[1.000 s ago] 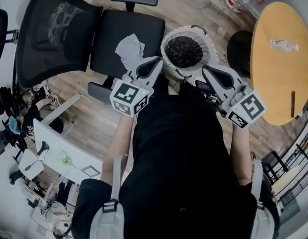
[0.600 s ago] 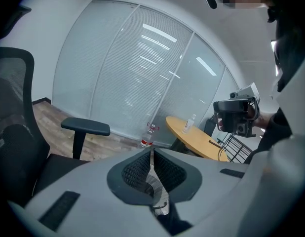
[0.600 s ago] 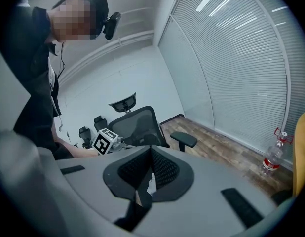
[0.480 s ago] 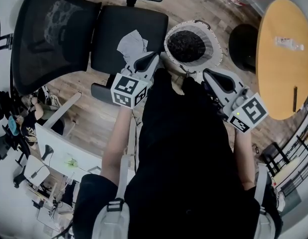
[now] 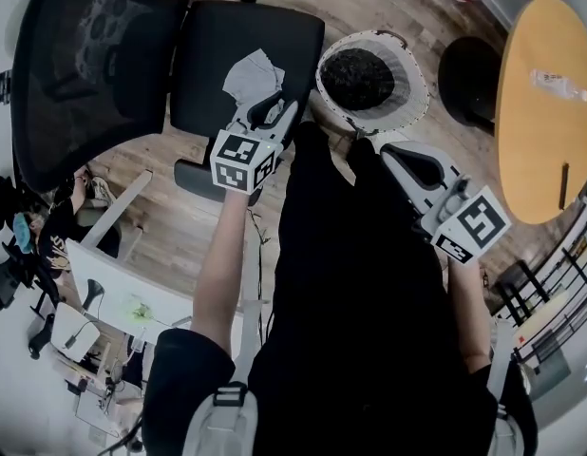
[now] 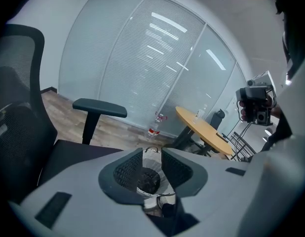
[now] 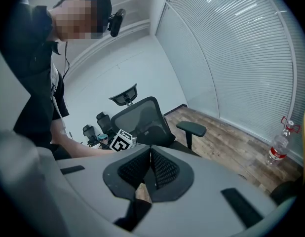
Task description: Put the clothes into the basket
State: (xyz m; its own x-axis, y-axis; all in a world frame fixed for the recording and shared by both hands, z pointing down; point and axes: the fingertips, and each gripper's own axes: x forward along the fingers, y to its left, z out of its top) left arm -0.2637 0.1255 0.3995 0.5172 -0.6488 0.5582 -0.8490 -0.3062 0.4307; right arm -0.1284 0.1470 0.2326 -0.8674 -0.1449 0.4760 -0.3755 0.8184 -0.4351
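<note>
Person holds up a black garment (image 5: 341, 255) with two grippers beside a white basket (image 5: 409, 74) on the wooden floor (image 5: 179, 226).
The right gripper (image 7: 150, 152) has its jaws closed on the garment's top edge. The left gripper (image 6: 152, 152) has its jaws a narrow way apart; they have just been opening, with nothing pinched and dark cloth just beneath. The basket, holding dark clothes (image 5: 358, 66), stands just beyond both grippers. A grey cloth (image 5: 254, 74) lies at the near edge of a black office chair (image 5: 208, 55) seat.
</note>
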